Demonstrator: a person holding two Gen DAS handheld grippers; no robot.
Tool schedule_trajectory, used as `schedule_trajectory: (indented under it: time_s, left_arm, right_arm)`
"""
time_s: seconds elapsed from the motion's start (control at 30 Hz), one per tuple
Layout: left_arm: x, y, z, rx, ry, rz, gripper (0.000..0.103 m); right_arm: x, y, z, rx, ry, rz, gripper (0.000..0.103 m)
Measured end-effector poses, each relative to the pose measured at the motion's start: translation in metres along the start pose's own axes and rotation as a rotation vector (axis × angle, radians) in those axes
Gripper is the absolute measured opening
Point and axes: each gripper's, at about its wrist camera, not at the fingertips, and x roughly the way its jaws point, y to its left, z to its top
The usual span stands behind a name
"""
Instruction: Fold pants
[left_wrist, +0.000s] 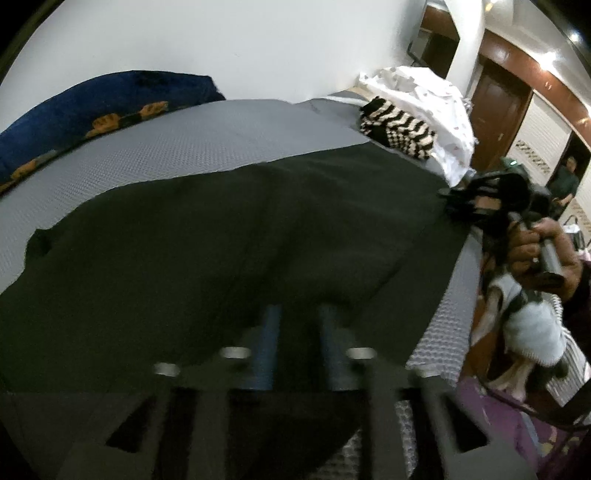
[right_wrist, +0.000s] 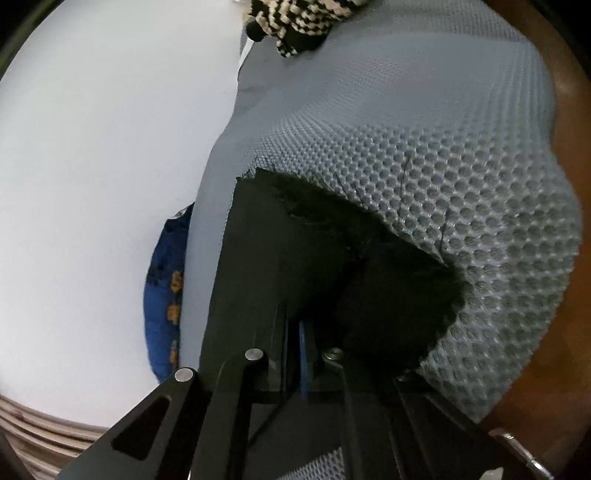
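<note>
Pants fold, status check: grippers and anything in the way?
Both grippers, left and right, shut on the black pants. Pants spread across the grey mat. Striped garment beside them.

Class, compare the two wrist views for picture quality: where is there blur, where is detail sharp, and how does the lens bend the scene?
Left wrist view: the left gripper is smeared by blur, the black pants are dark and nearly featureless, and the bed edge bows. Right wrist view: the grey mesh cover is crisp, bulging from fisheye distortion; the pants show little detail.

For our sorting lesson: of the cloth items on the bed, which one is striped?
The knit piece at the far right corner, banded black and cream. The pants are plain dark, the sheet behind it white.
</note>
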Motion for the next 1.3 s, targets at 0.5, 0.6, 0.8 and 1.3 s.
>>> schedule_trajectory:
  time_s: [0.5, 0.6, 0.8, 1.3]
  left_arm:
    - [-0.03, -0.007, -0.007, 0.016, -0.025, -0.023, 0.008]
    - [-0.037, -0.007, -0.009, 0.005, -0.026, -0.028, 0.008]
    - [-0.051, 0.002, -0.01, -0.033, -0.033, -0.038, 0.008]
    - [-0.097, 0.024, -0.016, -0.103, -0.086, 0.017, 0.018]
  right_arm:
    - [-0.046, -0.008, -0.013, 0.032, -0.043, -0.032, 0.003]
    - [-0.048, -0.014, -0.015, 0.045, -0.045, -0.045, 0.003]
    - [-0.058, -0.004, -0.012, -0.003, -0.081, -0.104, 0.002]
    - [-0.012, 0.08, -0.118, -0.149, 0.282, 0.154, 0.011]
